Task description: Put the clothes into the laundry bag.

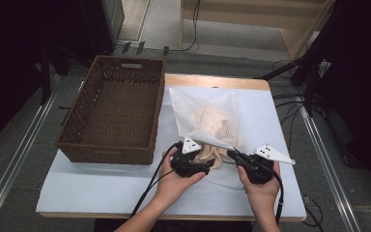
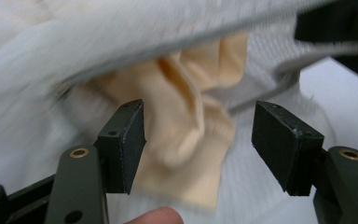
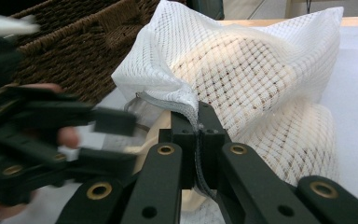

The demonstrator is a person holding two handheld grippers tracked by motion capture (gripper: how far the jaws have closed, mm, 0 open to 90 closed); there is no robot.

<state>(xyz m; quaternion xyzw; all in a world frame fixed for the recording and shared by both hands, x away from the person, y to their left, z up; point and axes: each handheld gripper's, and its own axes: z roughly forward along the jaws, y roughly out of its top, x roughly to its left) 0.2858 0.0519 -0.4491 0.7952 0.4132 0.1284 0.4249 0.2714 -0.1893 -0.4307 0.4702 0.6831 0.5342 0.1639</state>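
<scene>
White-covered table [image 1: 101,188] with a mesh laundry bag [image 1: 207,118] lying mid-table, cream cloth [image 2: 186,135] spilling out its open end. Right gripper [image 3: 196,140] has its jaws pinched on the bag's rim, left gripper [image 2: 198,140] is spread wide around the cloth, wicker basket [image 1: 113,108] just beside the bag

I can read no writing, label, brand, number or sign anywhere here. The white mesh bag [image 1: 205,118] that my right claw [image 3: 196,125] pinches by its edge bears no print, the cream cloth [image 2: 186,135] between my left claw's [image 2: 198,144] spread jaws is plain, and the wicker basket [image 1: 113,111] carries no tag I can make out.
</scene>
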